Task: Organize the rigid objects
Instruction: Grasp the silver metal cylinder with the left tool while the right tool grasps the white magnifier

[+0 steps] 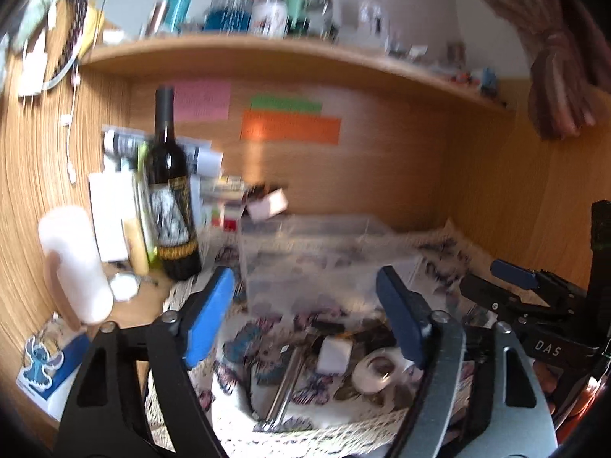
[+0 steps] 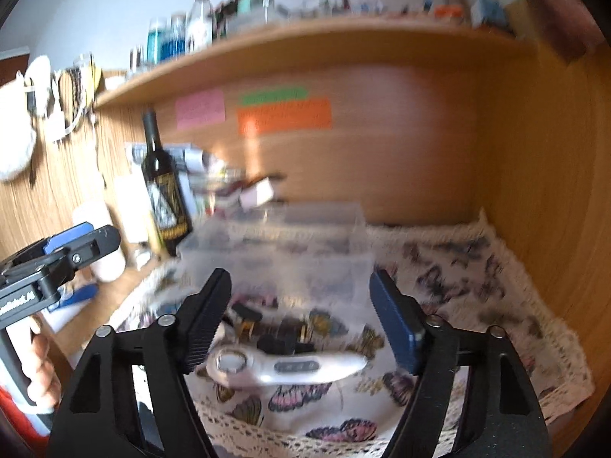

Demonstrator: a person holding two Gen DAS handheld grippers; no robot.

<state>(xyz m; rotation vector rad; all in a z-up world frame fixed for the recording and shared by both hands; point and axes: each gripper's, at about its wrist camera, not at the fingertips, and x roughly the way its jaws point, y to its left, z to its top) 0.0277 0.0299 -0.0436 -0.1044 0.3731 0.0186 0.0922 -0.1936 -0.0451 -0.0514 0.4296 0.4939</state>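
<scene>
A wooden desk alcove (image 2: 420, 160) fills both views, w/ a shelf (image 1: 267, 47) of bottles across the top. A butterfly-print cloth (image 2: 477, 267) covers the desk in the lower half of the frames. On it, at centre, stands a clear plastic box (image 1: 313, 259), blurred, so its content I cannot tell. A dark wine bottle (image 1: 172, 191) stands upright at centre left, just beside the box.

The left gripper (image 1: 305, 324) is released, nothing between the jaws; the right gripper (image 2: 301, 324) is also spread wide and empty.

In the lower centre of the right wrist view lies a white handheld tool (image 2: 286, 368), approx. between the fingers, flat on the cloth. In the left view, lower centre, lie a tape roll (image 1: 376, 372), a white block (image 1: 336, 353) and a metal tool (image 1: 286, 381), close together.
</scene>
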